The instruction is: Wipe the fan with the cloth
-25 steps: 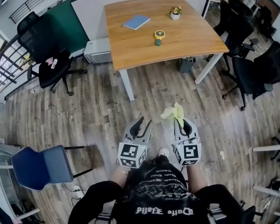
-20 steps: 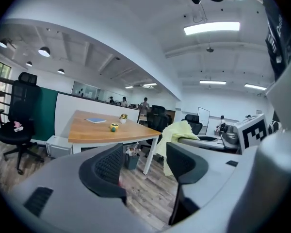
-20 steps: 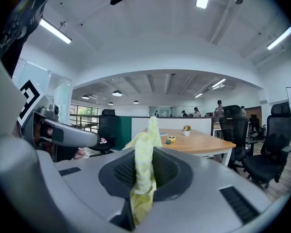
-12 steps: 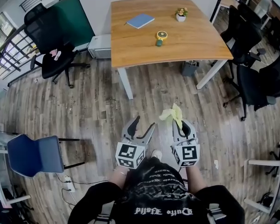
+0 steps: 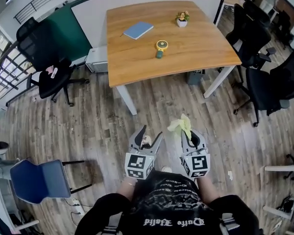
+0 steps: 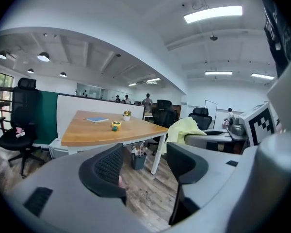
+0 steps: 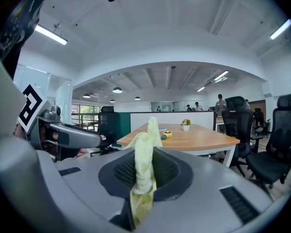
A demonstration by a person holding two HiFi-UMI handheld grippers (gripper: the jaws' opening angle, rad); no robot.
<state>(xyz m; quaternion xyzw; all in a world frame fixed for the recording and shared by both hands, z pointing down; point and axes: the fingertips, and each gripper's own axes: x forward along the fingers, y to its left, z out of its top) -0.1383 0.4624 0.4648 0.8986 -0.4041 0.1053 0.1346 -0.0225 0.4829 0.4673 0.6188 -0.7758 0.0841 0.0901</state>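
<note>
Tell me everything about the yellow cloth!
The cloth is pale yellow, soft and crumpled. It is pinched between the fingers of the right gripper, poking out past them in a floppy bunch. It touches nothing else and is above the wooden floor, short of the table.

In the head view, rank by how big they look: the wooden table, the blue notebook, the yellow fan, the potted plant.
1. The light wooden table.
2. The flat blue notebook.
3. The small round yellow fan and the little potted plant look about alike, so I leave them unranked.
</note>
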